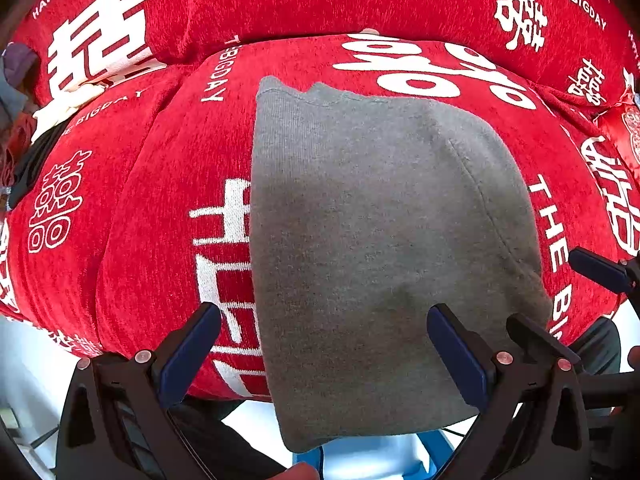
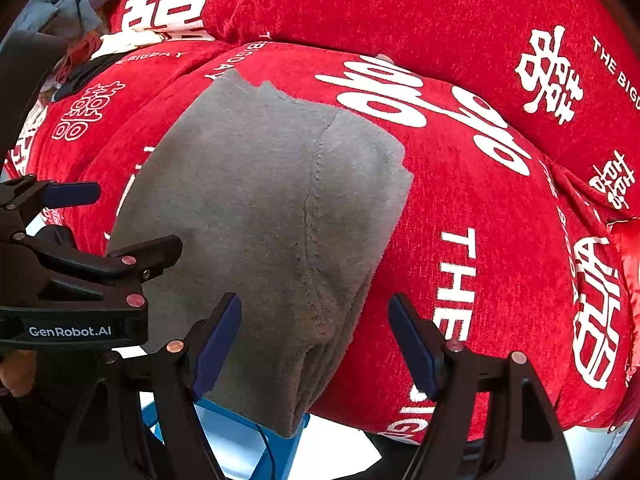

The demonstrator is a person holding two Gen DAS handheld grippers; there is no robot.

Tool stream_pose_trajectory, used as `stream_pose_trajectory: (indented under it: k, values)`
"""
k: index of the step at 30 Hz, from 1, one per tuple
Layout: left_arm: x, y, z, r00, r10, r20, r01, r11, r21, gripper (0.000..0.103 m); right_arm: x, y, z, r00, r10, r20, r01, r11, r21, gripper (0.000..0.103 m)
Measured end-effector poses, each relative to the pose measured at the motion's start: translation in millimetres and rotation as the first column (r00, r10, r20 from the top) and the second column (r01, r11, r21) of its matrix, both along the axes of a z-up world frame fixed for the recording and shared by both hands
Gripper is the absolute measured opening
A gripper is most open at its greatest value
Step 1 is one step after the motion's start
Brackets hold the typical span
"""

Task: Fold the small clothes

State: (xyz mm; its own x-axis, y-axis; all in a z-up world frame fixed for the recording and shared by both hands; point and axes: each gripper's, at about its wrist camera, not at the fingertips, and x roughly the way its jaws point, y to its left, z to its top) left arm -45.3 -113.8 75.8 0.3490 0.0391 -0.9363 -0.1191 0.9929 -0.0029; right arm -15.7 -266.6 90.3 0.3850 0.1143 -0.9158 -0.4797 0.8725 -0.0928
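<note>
Grey garment [image 1: 360, 240], cover [image 1: 160, 160] reading "THE BIGDAY"

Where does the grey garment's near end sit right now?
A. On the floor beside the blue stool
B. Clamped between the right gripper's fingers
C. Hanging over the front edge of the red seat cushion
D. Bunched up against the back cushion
C: the grey garment lies flat on the red seat cushion and its near end droops past the front edge; the right gripper stands open, clear of it.
</note>
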Motion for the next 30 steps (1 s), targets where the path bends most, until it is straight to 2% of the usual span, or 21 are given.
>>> stream_pose_trajectory:
  k: [26,30]
  values:
    - [1.7,-10.3,1.1,1.0,0.017,-0.026,-0.017,0.999,0.03,0.103,3.1,-17.6,-1.9,1.0,-0.012,0.001,0.012,0.998,0.069,0.078]
    - [4.1,-14.2,1.0,0.999,0.02,-0.037,-0.019,1.0,0.015,0.103,4.5,-27.1,-2.1,1.0,-0.031,0.001,0.03,0.996,0.087,0.078]
